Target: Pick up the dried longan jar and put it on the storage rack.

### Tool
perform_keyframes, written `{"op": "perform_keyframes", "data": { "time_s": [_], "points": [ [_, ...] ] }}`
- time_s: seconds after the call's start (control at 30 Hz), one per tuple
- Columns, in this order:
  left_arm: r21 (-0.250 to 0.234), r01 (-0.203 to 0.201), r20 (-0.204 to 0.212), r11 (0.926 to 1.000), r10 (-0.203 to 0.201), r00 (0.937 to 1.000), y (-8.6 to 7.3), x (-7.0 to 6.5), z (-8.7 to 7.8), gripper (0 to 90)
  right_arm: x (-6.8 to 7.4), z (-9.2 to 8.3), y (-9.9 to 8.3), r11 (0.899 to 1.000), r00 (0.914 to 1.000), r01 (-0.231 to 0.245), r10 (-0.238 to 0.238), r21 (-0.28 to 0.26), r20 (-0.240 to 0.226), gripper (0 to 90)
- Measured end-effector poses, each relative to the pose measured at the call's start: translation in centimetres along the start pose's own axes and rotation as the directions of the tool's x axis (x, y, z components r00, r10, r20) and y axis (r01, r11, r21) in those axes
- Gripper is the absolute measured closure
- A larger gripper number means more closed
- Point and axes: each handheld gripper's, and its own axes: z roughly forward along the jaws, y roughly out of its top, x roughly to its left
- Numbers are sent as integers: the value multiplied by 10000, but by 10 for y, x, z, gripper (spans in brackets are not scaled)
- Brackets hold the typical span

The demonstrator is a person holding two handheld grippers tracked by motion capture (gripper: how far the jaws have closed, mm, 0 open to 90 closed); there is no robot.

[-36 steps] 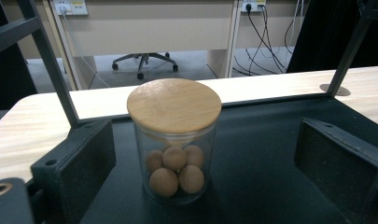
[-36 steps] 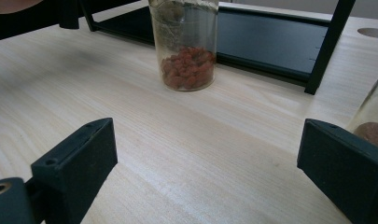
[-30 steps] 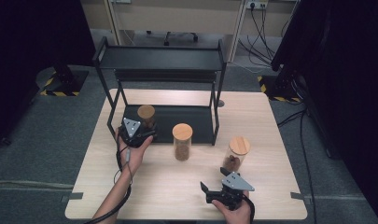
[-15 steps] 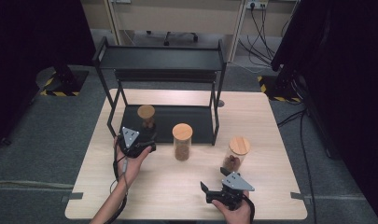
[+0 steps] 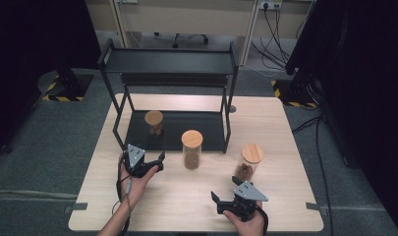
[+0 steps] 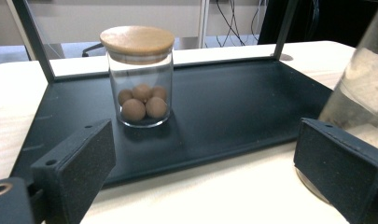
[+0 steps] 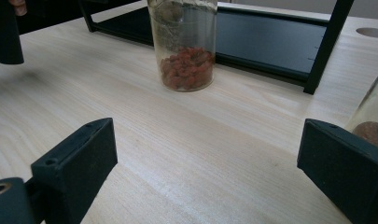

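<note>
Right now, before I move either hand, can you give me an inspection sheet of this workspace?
Surface: light wooden table, bare at the front.
Job's things: small jar of brown balls, wooden lid on, upright on the rack's lower tray; tall jar and right jar on the table, lids on.
Clutter: nothing seen.
Grippers: left tool open, empty, before the tray; right tool open, empty, near the table's front edge.
Cables: one trails from each tool; more by the back wall.
Surroundings: grey floor, black curtains, striped stand feet.
</note>
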Motion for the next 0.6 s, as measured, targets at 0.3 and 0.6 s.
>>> {"op": "perform_keyframes", "data": {
  "time_s": [0.3, 0.6],
  "points": [
    [69, 93, -9, 9999, -93, 10000, -11, 2, -9, 52, 0, 0, 0, 10000, 10000, 9, -9, 8, 14, 51],
    [218, 91, 112, 9997, -93, 9999, -20, 1, -16, 53, 0, 0, 0, 10000, 10000, 13, -13, 2, 15, 51]
  ]
}}
